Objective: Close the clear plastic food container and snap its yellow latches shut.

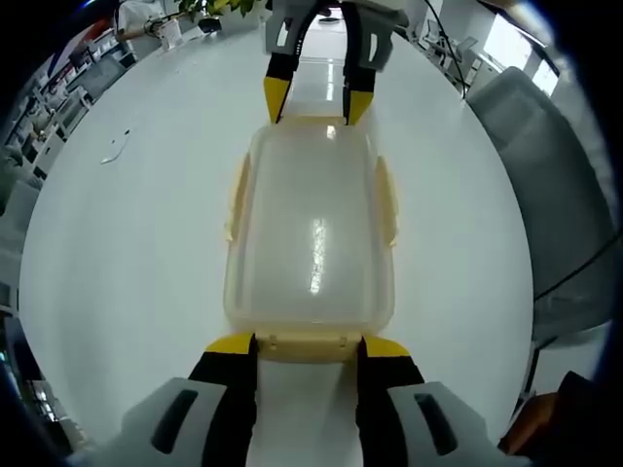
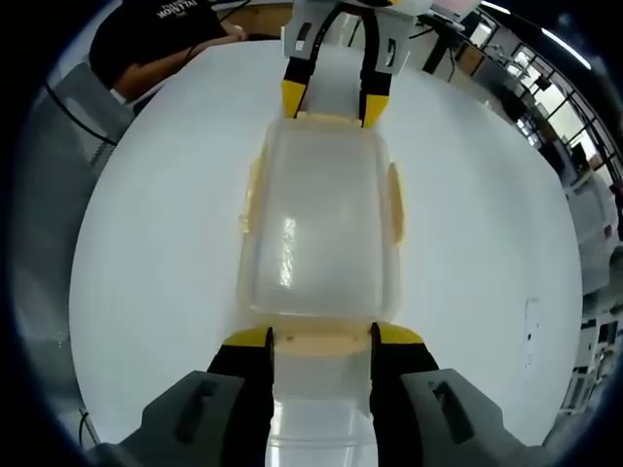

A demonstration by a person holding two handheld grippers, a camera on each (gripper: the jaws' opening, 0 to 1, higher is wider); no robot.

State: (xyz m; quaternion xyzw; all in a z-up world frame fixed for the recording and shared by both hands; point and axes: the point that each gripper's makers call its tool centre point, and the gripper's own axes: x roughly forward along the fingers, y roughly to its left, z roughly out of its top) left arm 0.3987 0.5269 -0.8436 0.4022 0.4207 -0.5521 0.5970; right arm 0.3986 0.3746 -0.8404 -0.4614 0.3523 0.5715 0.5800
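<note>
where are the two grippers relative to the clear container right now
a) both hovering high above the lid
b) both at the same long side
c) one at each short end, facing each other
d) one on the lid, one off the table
c: the left gripper has its yellow tips at one short end of the container, and the right gripper meets the opposite end.

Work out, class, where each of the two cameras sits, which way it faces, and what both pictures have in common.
Left gripper view: rides on the left gripper, facing along the container toward the right gripper at its far end.
Right gripper view: rides on the right gripper, facing the opposite way, the left gripper at the far end; a person in a black shirt sits beyond.
Shared: the lidded container with its yellow latches, the white table, and both grippers.
</note>
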